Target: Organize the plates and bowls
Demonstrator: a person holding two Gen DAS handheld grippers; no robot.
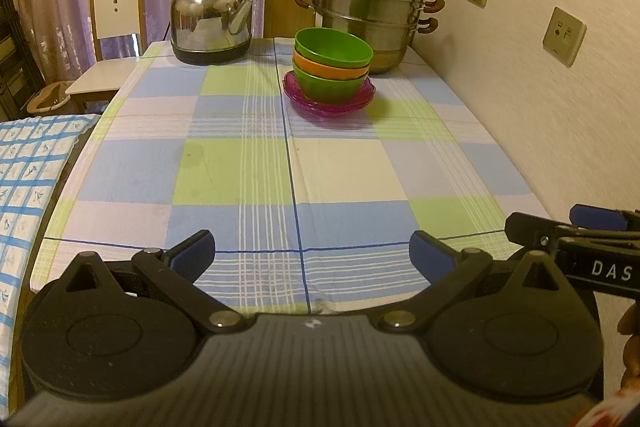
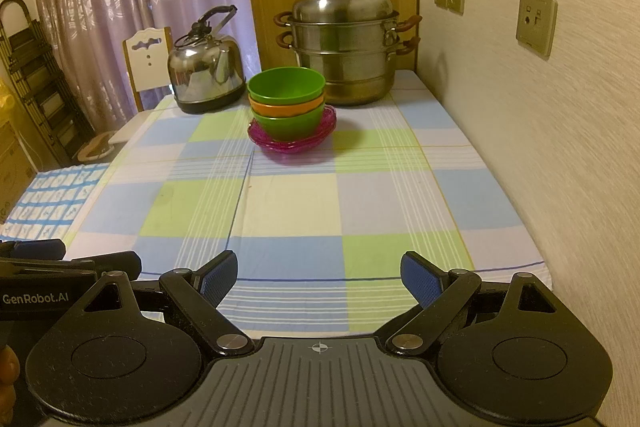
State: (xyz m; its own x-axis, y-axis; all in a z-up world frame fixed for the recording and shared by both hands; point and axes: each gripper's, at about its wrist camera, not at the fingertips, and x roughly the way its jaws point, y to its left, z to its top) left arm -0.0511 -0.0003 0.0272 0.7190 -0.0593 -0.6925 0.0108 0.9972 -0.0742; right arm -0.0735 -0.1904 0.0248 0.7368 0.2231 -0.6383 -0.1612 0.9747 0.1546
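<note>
The bowl stack [image 2: 286, 103], green over orange over green, sits nested on the magenta plates [image 2: 292, 141] at the far end of the checked tablecloth [image 2: 304, 211], just before the steamer pot [image 2: 344, 51]. Both the left gripper [image 1: 312, 253] and right gripper [image 2: 318, 273] hover wide apart and empty near the table's front edge. The stack looks finished; any adjustment should grip rims gently, since nested plastic bowls may tip.

Left gripper [image 1: 312, 255]: jaws spread wide, nothing between the blue pads [image 1: 194, 254], angled downward. Right gripper [image 2: 316, 277]: jaws likewise spread wide, empty, angled downward, blue pads [image 2: 420, 283] facing inward. Set side by side, each visible at the edge of the other's view. Fingertips of a hand [image 1: 630, 343] partly visible behind.
</note>
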